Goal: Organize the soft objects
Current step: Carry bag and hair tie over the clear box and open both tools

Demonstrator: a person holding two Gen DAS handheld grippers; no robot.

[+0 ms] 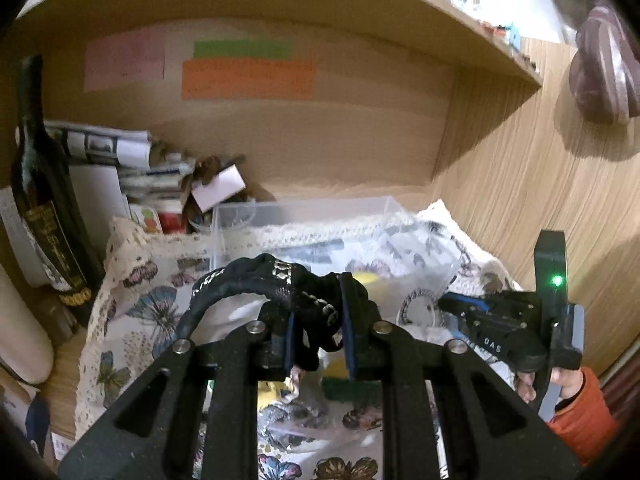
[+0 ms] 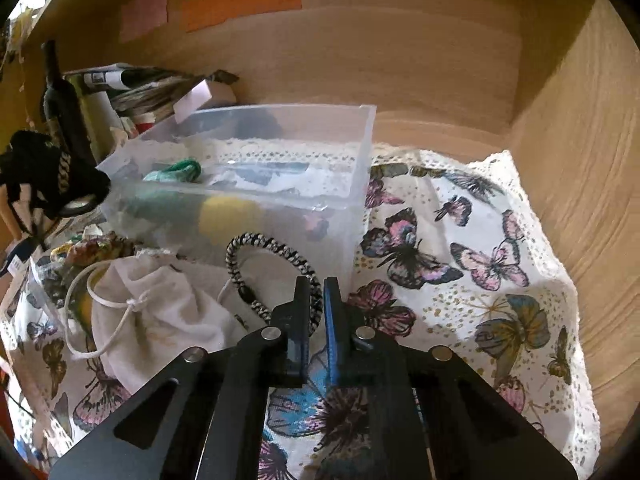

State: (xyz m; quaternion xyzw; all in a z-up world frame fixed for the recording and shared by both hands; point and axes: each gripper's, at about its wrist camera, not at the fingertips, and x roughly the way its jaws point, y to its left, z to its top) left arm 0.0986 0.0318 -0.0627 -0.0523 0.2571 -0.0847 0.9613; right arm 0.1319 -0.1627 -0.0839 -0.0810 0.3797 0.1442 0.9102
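- A dark wine bottle (image 1: 44, 216) stands upright far to the left of the clear plastic bin (image 2: 256, 168), with a stack of papers and small boxes (image 1: 132, 168) between bottle and bin.
- The left gripper (image 1: 318, 324) is clamped on a black headband with metal studs (image 1: 256, 280); the band arches up and to the left from the fingers, raised in front of the bin. In the right wrist view the same band shows at the bin's left corner.
- A white drawstring pouch (image 2: 160, 308) lies on the butterfly-print cloth (image 2: 480, 264) in front of the bin's left part, its cord looped beside it.
- Inside the bin sit a green twisted band (image 2: 178, 170), a yellow soft object (image 2: 228, 212) and a lace-edged fold of fabric.
- The right gripper (image 2: 318, 312) has its fingers together on a black-and-white braided loop (image 2: 272, 268), which rises from the fingers against the bin's front wall.
- The cloth, lace-trimmed, spreads under the bin and out to its right, up to the wooden side panel (image 2: 580, 160).
- On the wooden back panel above the bin are pink, green and orange paper notes (image 1: 246, 78).
- The person's hand in an orange sleeve (image 1: 576, 396) holds the right gripper's handle, to the right of the bin.
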